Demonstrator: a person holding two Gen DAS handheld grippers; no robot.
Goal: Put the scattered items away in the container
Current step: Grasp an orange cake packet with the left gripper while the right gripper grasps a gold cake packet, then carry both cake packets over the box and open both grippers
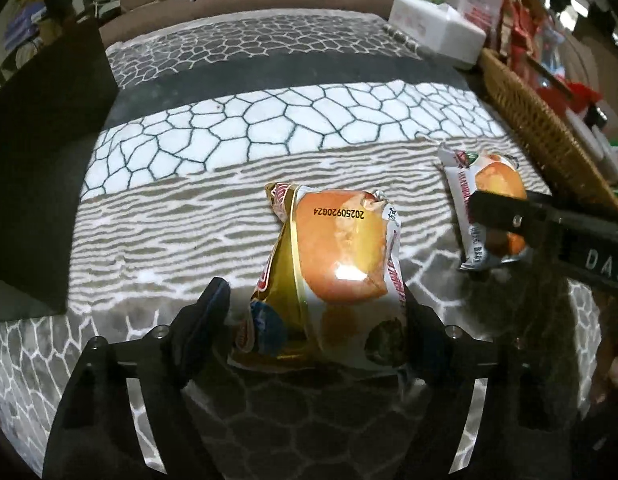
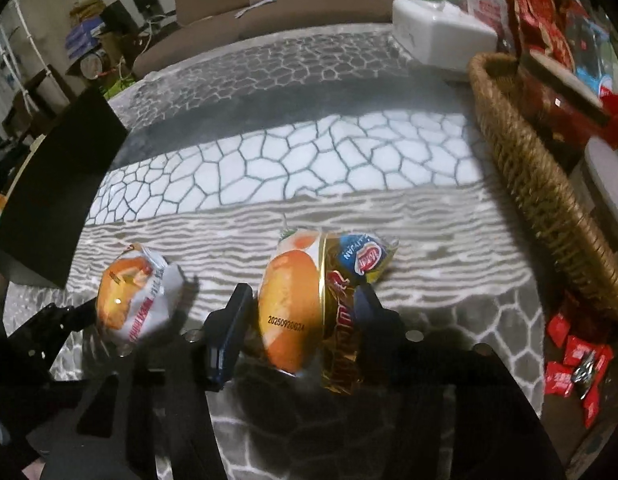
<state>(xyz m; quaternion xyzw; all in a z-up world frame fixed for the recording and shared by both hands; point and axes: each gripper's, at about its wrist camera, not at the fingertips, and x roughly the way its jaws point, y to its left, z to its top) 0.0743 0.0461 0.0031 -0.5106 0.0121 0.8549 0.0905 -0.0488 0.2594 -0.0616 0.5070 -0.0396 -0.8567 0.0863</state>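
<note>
Two bread packets lie on the patterned cloth. In the left wrist view the nearer bread packet (image 1: 337,272), orange with a gold edge, sits between the fingers of my left gripper (image 1: 313,292). A small gap shows at the left finger, so this gripper is open. The second bread packet (image 1: 485,204) lies to the right, with a finger (image 1: 549,216) of my right gripper across it. In the right wrist view my right gripper (image 2: 303,290) straddles that packet (image 2: 297,300), its pads close beside it, open. The first packet (image 2: 137,300) lies to the left.
A wicker basket (image 1: 549,136) (image 2: 529,184) full of red snack packs stands at the right. Red wrapped candies (image 2: 573,364) lie on the cloth in front of it. A white tissue box (image 1: 437,28) is behind the basket and a black box (image 1: 49,160) at the left.
</note>
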